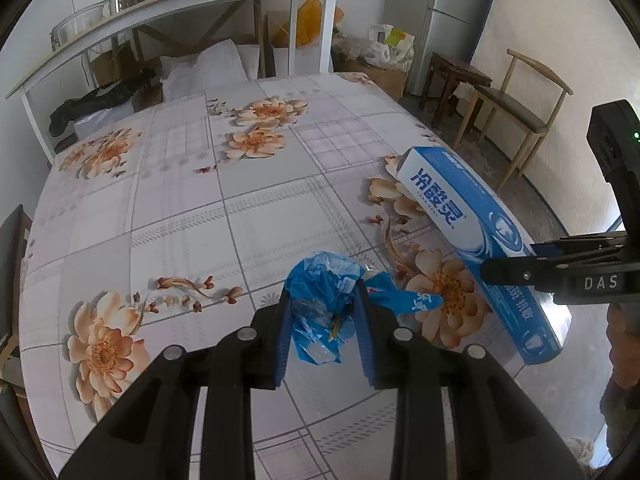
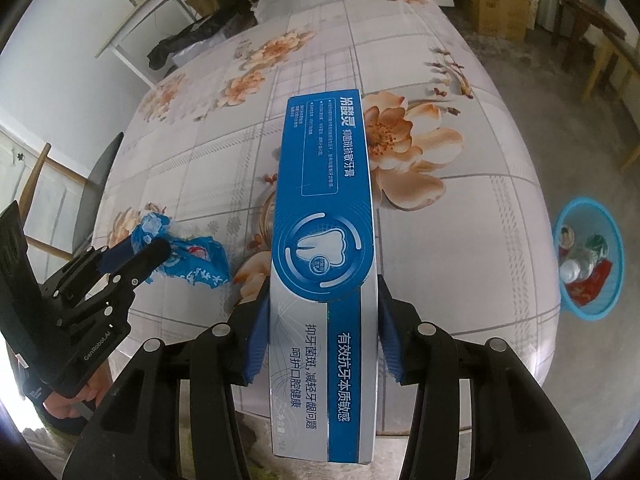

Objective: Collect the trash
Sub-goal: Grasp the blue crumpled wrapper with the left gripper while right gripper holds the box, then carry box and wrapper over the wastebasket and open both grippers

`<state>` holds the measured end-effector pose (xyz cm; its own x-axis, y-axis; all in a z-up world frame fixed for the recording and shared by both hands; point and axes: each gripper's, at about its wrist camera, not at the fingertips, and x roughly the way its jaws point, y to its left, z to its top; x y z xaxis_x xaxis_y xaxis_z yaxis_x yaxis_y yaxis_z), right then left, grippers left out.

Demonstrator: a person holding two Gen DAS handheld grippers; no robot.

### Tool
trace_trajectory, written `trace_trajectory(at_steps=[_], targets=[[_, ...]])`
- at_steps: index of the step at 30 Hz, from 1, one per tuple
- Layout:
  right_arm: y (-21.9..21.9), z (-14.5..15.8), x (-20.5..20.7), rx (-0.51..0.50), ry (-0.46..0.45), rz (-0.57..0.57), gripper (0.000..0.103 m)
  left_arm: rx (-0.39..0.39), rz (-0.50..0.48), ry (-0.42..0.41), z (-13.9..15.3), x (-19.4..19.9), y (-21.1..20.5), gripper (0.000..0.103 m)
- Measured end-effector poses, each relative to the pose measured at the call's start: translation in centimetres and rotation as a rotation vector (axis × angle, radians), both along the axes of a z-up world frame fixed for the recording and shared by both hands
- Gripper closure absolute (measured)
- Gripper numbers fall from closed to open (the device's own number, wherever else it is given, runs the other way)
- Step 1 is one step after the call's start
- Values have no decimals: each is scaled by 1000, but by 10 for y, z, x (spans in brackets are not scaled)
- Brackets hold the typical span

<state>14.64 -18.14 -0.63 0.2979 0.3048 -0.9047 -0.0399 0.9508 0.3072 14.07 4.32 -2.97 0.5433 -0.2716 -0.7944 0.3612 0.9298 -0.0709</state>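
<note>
The right gripper (image 2: 322,322) clamps the toothpaste box (image 2: 324,216) near the table's (image 1: 180,208) edge; the left gripper (image 1: 322,322) pinches a crumpled blue wrapper (image 1: 324,292). Held at one end, the long box could pivot and slip before reaching the bin (image 2: 614,276).

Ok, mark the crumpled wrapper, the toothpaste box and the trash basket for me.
crumpled blue wrapper (image 1: 322,304), left wrist view, on its bunched middle.
toothpaste box (image 2: 325,216), right wrist view, on its blue top face.
blue trash basket (image 2: 614,280), right wrist view, on its right wall.
</note>
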Motion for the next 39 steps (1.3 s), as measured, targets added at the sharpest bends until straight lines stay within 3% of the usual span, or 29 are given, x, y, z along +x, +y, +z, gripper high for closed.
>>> trace_trajectory(at_steps=[13, 23, 30, 35, 39], targets=[[-9, 15, -7, 27, -32, -18, 59, -22, 4, -25, 11, -3, 3, 75], [-39, 35, -17, 70, -90, -85, 59, -43, 0, -42, 24, -6, -2, 75], [-104, 56, -36, 60, -164, -244, 59, -76, -54, -62, 42, -2, -24, 75], [-177, 70, -72, 21, -218, -445, 59, -112, -159, -71, 59, 7, -61, 75], [-227, 58, -110, -52, -200, -601, 59, -113, -266, -67, 66, 13, -106, 75]])
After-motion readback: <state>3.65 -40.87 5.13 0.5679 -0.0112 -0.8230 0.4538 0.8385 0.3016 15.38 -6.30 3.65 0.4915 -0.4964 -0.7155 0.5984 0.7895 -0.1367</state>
